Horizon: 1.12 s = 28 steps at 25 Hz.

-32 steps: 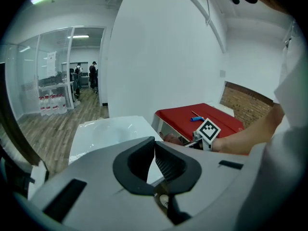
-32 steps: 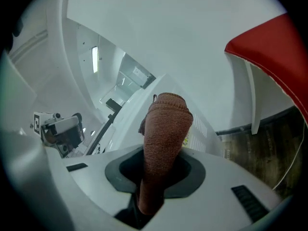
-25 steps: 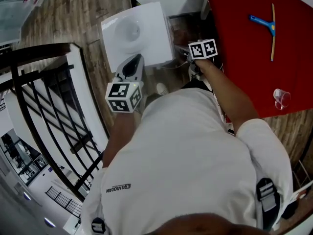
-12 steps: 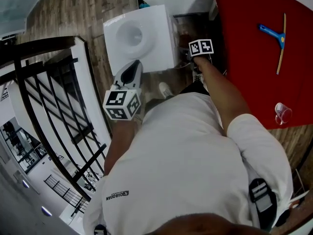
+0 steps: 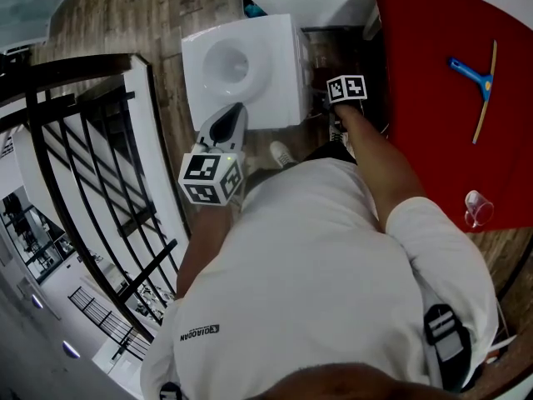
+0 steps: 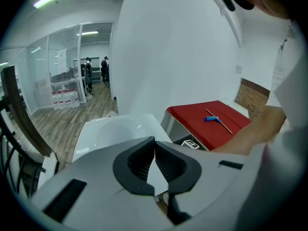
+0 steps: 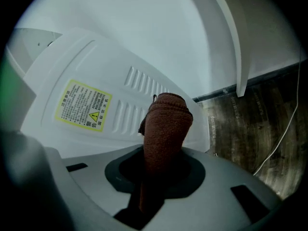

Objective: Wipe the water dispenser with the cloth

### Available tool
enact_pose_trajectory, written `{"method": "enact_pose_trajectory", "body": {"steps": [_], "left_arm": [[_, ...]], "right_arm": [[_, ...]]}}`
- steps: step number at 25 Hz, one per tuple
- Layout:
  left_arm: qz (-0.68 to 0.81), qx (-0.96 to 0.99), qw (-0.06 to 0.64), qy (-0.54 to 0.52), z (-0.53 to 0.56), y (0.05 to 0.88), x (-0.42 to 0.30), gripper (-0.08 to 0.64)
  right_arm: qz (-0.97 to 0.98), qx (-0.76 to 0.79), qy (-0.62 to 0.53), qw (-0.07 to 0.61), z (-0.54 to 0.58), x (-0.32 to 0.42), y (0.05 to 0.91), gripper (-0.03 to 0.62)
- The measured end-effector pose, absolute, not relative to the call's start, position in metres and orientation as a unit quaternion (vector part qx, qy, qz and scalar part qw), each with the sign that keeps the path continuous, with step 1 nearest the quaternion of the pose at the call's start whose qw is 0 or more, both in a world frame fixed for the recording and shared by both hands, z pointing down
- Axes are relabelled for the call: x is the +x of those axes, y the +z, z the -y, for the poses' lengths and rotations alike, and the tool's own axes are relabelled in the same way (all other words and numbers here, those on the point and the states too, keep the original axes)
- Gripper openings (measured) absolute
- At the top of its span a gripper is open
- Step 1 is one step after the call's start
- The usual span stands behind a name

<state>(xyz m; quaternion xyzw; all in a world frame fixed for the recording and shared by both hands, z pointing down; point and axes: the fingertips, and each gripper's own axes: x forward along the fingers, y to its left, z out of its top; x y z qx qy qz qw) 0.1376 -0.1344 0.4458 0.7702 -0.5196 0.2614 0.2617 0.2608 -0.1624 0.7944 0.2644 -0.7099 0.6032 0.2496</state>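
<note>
The white water dispenser (image 5: 246, 69) stands on the wooden floor below me, its round top recess facing up. My right gripper (image 7: 161, 170) is shut on a brown cloth (image 7: 165, 129), whose folded end rests against the dispenser's ribbed back panel (image 7: 120, 105) near a yellow warning label (image 7: 83, 104). In the head view the right gripper's marker cube (image 5: 346, 88) sits at the dispenser's right side. My left gripper (image 6: 155, 160) is shut with nothing in it, held just in front of the dispenser's top (image 6: 115, 131); its marker cube (image 5: 211, 177) shows in the head view.
A red table (image 5: 441, 90) with a blue-handled squeegee (image 5: 476, 77) and a clear plastic cup (image 5: 477, 209) lies to the right. A black metal railing (image 5: 75, 182) runs along the left. A white wall and a cable (image 7: 284, 138) on the floor are behind the dispenser.
The head view has shifted slightly, with the dispenser now a bit further right. The right gripper's cube has stayed beside the dispenser's right side, and the left gripper barely moved.
</note>
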Motion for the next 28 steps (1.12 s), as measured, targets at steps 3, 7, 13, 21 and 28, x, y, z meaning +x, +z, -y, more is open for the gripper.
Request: {"method": "enact_pose_trajectory", "body": {"steps": [3, 7, 13, 21, 28], "left_arm": [[0.519, 0.771, 0.260, 0.260, 0.140, 0.446, 0.138, 0.000], [0.516, 0.776, 0.257, 0.256, 0.147, 0.445, 0.141, 0.000], [0.516, 0.780, 0.252, 0.248, 0.153, 0.438, 0.142, 0.001], [0.510, 0.787, 0.249, 0.243, 0.152, 0.439, 0.155, 0.001], [0.527, 0.779, 0.248, 0.232, 0.148, 0.438, 0.152, 0.000]], "right_arm": [[0.723, 0.262, 0.589, 0.249, 0.168, 0.266, 0.784, 0.074], [0.746, 0.246, 0.574, 0.231, 0.174, 0.270, 0.755, 0.074], [0.789, 0.233, 0.548, 0.153, 0.193, 0.279, 0.668, 0.074], [0.864, 0.191, 0.460, 0.079, 0.246, 0.254, 0.556, 0.074], [0.877, 0.178, 0.436, 0.091, 0.278, 0.240, 0.550, 0.074]]}}
